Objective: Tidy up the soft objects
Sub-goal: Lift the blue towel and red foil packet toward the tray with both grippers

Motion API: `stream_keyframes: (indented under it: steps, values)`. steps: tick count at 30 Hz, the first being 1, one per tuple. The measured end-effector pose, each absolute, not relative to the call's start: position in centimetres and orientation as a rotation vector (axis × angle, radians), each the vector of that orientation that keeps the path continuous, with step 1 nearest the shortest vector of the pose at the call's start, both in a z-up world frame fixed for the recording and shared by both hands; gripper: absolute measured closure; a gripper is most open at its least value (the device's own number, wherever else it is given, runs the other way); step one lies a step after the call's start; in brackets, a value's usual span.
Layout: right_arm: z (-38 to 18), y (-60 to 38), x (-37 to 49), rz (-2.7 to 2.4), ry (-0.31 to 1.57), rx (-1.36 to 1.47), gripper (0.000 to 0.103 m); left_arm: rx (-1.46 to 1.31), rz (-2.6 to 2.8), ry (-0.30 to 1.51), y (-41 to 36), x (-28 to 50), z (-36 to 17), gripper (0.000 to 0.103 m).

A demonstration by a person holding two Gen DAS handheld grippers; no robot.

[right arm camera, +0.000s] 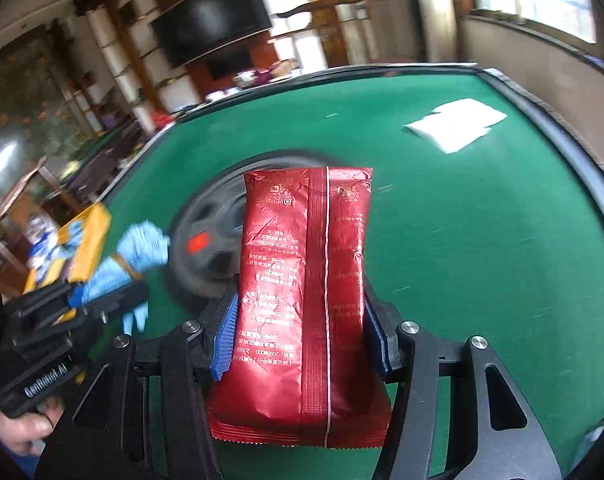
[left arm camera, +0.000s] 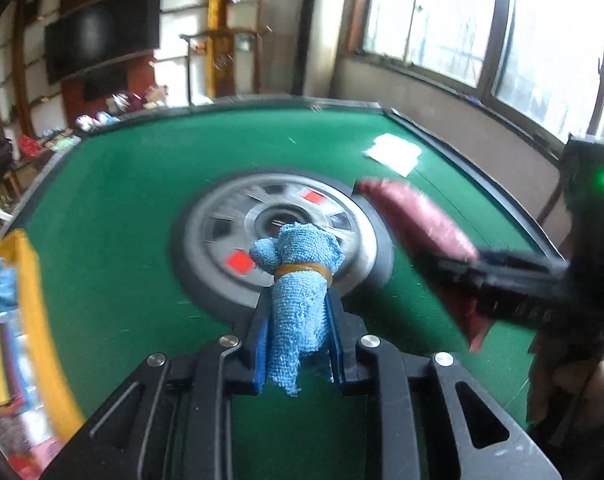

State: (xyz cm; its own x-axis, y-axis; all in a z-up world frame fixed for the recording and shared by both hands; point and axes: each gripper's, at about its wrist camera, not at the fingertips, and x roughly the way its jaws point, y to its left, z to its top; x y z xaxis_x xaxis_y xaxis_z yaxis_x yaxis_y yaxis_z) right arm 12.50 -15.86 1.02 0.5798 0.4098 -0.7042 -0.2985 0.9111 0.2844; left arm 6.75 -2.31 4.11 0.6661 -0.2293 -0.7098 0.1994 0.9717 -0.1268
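My left gripper (left arm camera: pixel 300 312) is shut on a rolled light-blue cloth (left arm camera: pixel 298 280) tied with a brown rubber band, held above the green table (left arm camera: pixel 122 200). In the right wrist view that gripper (right arm camera: pixel 114 292) and the blue cloth (right arm camera: pixel 142 244) appear at the left, blurred. My right gripper (right arm camera: pixel 302 320) is shut on a red foil packet (right arm camera: pixel 306 280), its blue pads pressing both sides; the packet stands upright with its printed back toward the camera. In the left wrist view the red packet (left arm camera: pixel 414 216) and the right gripper (left arm camera: pixel 502 280) sit at the right.
A round grey hub (left arm camera: pixel 238 236) with red and black squares sits in the table's middle. White tissue packs (left arm camera: pixel 394 154) lie at the far right corner. A yellow box (right arm camera: pixel 86 240) holding blue items stands off the table's left edge. A hand (right arm camera: pixel 26 428) grips the left tool.
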Motion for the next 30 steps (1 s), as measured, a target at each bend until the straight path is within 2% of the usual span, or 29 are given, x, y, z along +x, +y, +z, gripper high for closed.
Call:
stream_keyframes:
  steps: [8, 30]
  values:
    - [0.0, -10.8, 10.5, 0.522, 0.866, 0.024, 0.050, -0.024, -0.151, 0.725, 0.5, 5.1, 4.7, 0.079]
    - [-0.5, -11.4, 11.6, 0.502, 0.881, 0.037, 0.050, 0.133, -0.063, 0.715, -0.8, 5.2, 3.2, 0.079]
